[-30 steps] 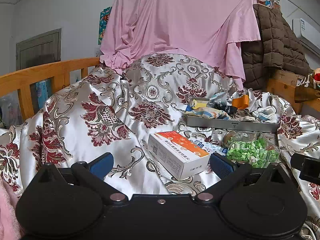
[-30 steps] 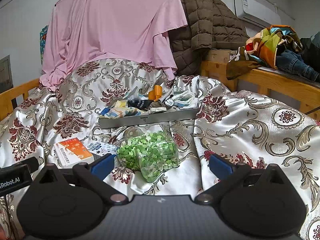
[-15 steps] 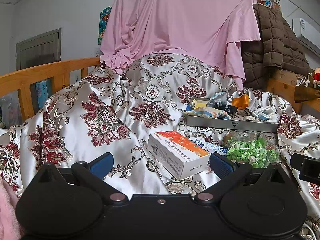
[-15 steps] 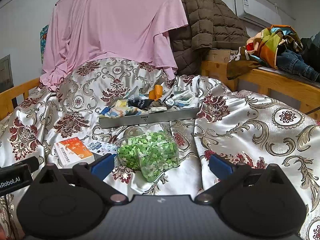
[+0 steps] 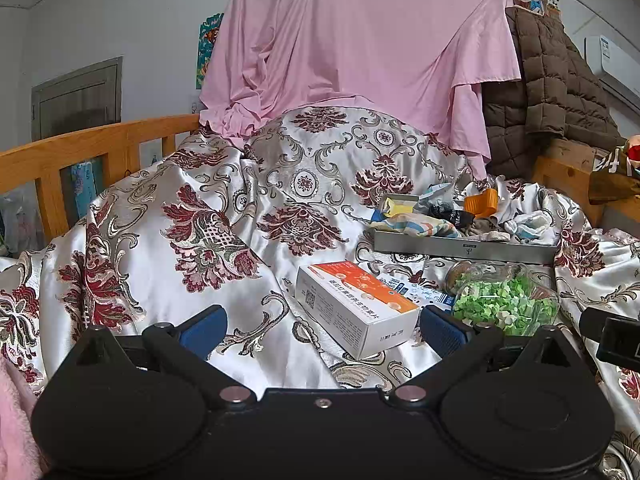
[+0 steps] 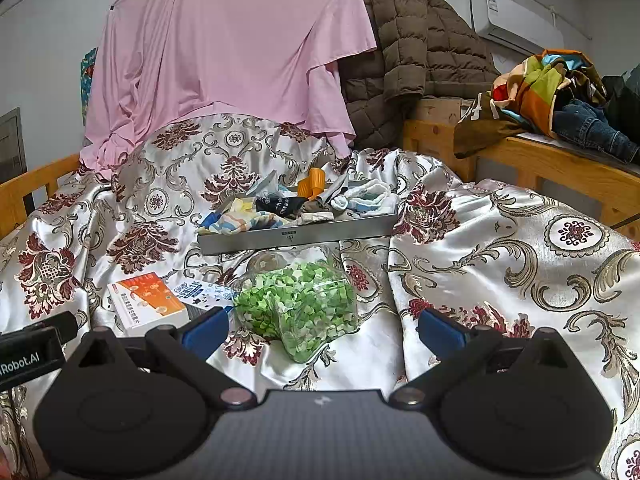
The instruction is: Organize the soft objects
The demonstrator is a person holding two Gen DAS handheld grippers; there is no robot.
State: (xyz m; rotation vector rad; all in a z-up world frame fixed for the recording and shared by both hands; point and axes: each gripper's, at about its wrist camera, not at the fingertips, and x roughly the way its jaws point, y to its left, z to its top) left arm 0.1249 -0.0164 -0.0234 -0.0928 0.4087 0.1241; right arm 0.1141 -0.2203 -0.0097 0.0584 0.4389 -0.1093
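Observation:
A grey metal tray (image 5: 460, 242) (image 6: 296, 234) lies on the patterned bedspread and holds several socks and small cloths (image 5: 424, 224) (image 6: 256, 220). In front of it lie a clear bag of green pieces (image 5: 504, 308) (image 6: 300, 304), an orange and white box (image 5: 356, 304) (image 6: 148, 298) and a flat blue and white packet (image 6: 204, 292). My left gripper (image 5: 322, 326) is open and empty, just short of the box. My right gripper (image 6: 320, 326) is open and empty, just short of the green bag.
A pink sheet (image 5: 360, 52) hangs behind the bed. A brown quilted jacket (image 6: 408, 52) hangs at the back right. Wooden rails (image 5: 92, 152) (image 6: 552, 168) border the bed. Folded clothes (image 6: 552, 96) lie on the right rail. A pink fluffy cloth (image 5: 12, 420) shows at the lower left.

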